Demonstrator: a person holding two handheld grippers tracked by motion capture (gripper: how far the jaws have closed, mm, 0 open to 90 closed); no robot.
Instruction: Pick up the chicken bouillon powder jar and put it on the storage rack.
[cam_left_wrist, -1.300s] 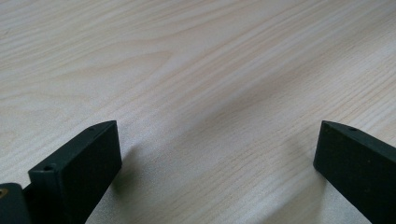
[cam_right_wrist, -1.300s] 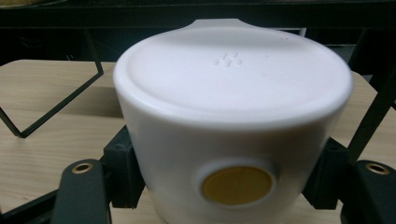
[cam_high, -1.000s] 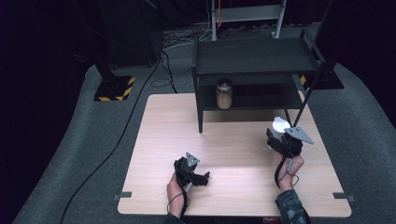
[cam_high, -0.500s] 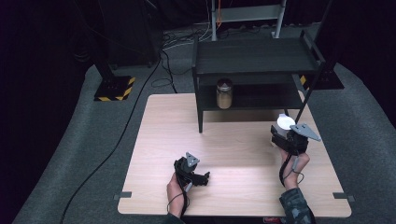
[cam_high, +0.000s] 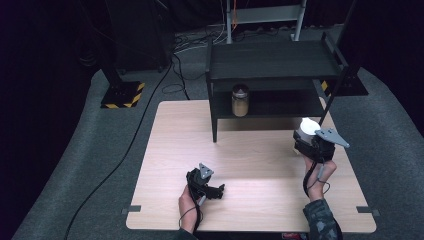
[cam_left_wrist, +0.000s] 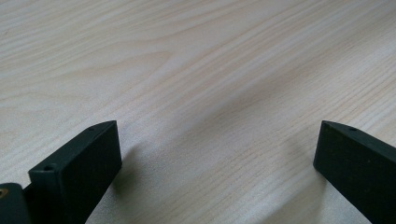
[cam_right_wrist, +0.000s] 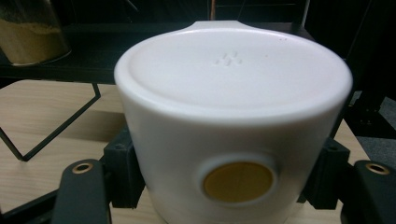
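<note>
I see a white cup (cam_right_wrist: 232, 116) held off the table (cam_high: 250, 165), near its far right corner. It is upside down, so its flat round bottom faces up. A round gold spot sits on its side. It is smooth and plain.

light wood table (cam_high: 260, 165); black shelf (cam_high: 272, 65) holding jar (cam_high: 240, 100).

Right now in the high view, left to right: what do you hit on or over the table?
Left gripper → jar on the lower shelf → white cup held in the right gripper.
</note>
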